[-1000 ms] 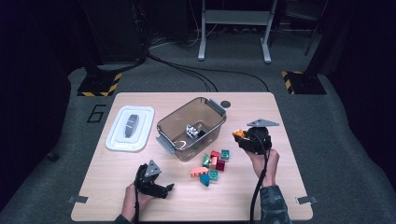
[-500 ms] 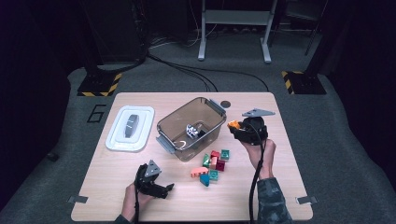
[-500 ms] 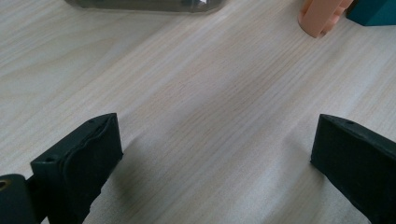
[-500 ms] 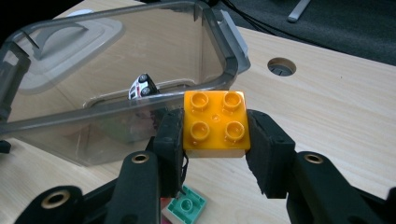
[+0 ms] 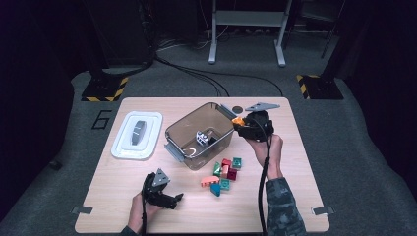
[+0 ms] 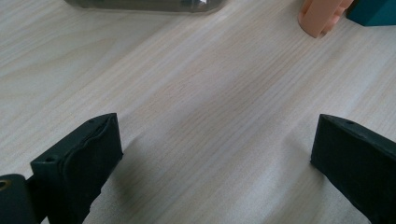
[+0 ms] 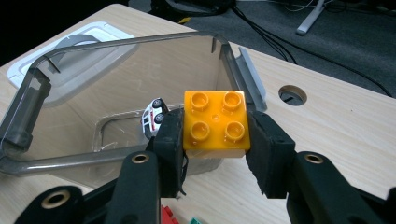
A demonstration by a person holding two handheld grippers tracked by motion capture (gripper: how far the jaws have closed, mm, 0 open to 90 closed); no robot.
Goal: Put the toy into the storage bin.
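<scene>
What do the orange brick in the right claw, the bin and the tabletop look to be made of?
Orange brick: likely hard moulded plastic, smooth with a slight sheen, four round studs on top.
Bin: smoky see-through plastic; the toy car inside shows through its wall.
Tabletop: pale wood grain, matte; possibly laminate rather than solid wood.

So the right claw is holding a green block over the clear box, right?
Not quite: the block in the right claw is orange-yellow, not green. The right gripper view shows it pinched between the pads, by the rim of the clear box.
</scene>
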